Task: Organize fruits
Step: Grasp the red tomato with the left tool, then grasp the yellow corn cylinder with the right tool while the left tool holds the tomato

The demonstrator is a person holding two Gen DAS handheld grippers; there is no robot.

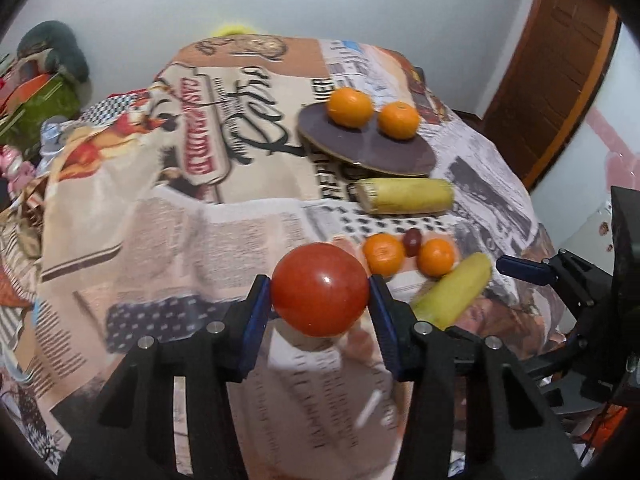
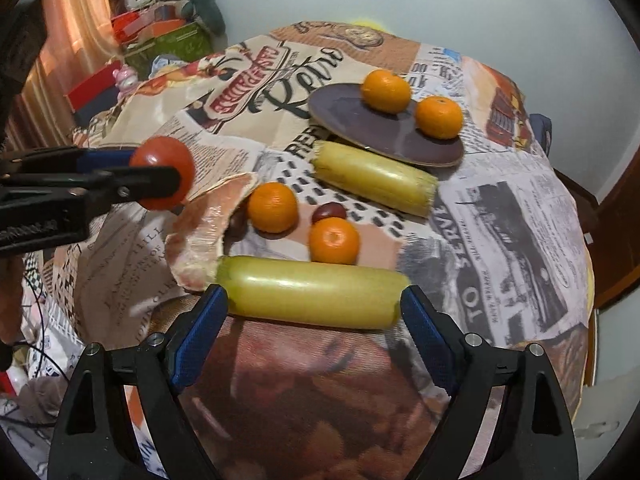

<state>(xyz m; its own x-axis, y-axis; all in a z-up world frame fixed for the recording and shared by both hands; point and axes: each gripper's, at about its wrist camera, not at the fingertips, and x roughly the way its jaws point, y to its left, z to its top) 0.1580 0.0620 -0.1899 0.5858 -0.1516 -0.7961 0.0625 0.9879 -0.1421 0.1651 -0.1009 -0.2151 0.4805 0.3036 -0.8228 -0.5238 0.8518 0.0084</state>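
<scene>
Newsprint-patterned cloth (image 1: 248,216) drapes the tabletop, pale wall behind, wooden door at right. Left wrist view: left gripper (image 1: 320,292) jaws pinch a red tomato (image 1: 320,289), one blue pad on each side of it at its widest, the fruit sitting out at the tips and clear of the cloth. Past it, two oranges (image 1: 383,253) flank a small dark red fruit (image 1: 412,241); a yellow cylinder fruit (image 1: 456,290) lies just right of the jaws, long axis running diagonally up to the right. A second one (image 1: 404,196) lies crosswise below a dark round board (image 1: 368,148) carrying two more oranges. Right wrist view: right gripper (image 2: 314,300) jaws spread wide, pressing nothing; the near yellow cylinder fruit (image 2: 312,292) lies on the cloth crosswise to them, long axis left to right, its ends just beyond each fingertip, contact not clear. A pink peel piece (image 2: 208,236) curls at its left end. At left, the left gripper holds the tomato (image 2: 164,172) above the cloth.
</scene>
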